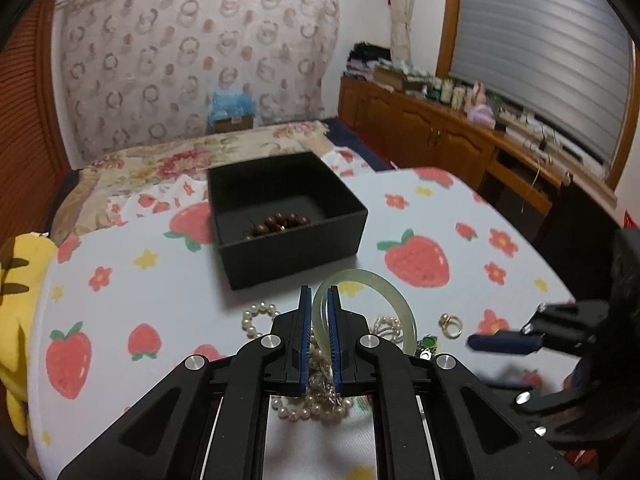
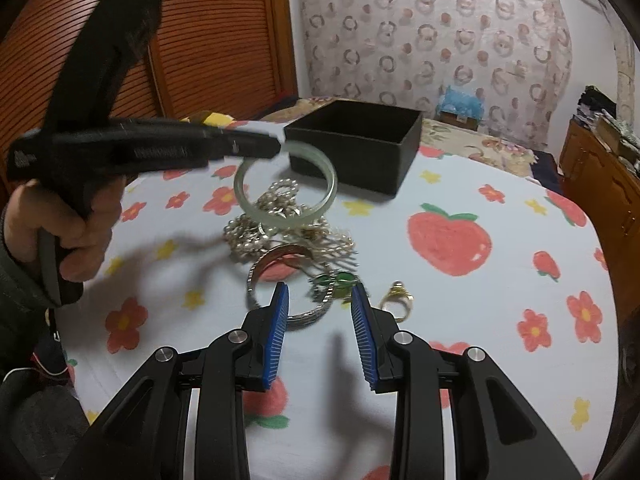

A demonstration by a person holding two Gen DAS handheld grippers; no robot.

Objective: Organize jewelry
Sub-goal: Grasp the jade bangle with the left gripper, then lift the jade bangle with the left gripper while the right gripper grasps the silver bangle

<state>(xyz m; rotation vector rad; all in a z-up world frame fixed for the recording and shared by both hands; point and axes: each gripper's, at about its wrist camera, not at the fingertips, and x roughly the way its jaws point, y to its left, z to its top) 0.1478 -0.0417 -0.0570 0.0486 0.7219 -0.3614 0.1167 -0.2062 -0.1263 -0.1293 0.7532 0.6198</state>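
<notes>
My left gripper point(image 1: 319, 294) is shut on a pale green jade bangle point(image 1: 394, 292) and holds it above the jewelry pile; the bangle also shows in the right wrist view point(image 2: 248, 200), at the left gripper's tips point(image 2: 276, 146). A black open box point(image 1: 288, 216) stands ahead with a brown bead bracelet point(image 1: 276, 225) inside. Pearl strands point(image 1: 256, 318), a gold ring point(image 1: 451, 325) and a green-stone piece point(image 1: 428, 342) lie on the strawberry cloth. My right gripper point(image 2: 320, 300) is open, low over a silver bangle point(image 2: 288, 316) and the green-stone piece point(image 2: 336, 280).
The gold ring point(image 2: 396, 298) lies just right of my right gripper. The black box point(image 2: 356, 140) stands behind the pile. A yellow plush toy point(image 1: 16, 312) sits at the table's left edge. Wooden cabinets point(image 1: 432, 128) line the right wall.
</notes>
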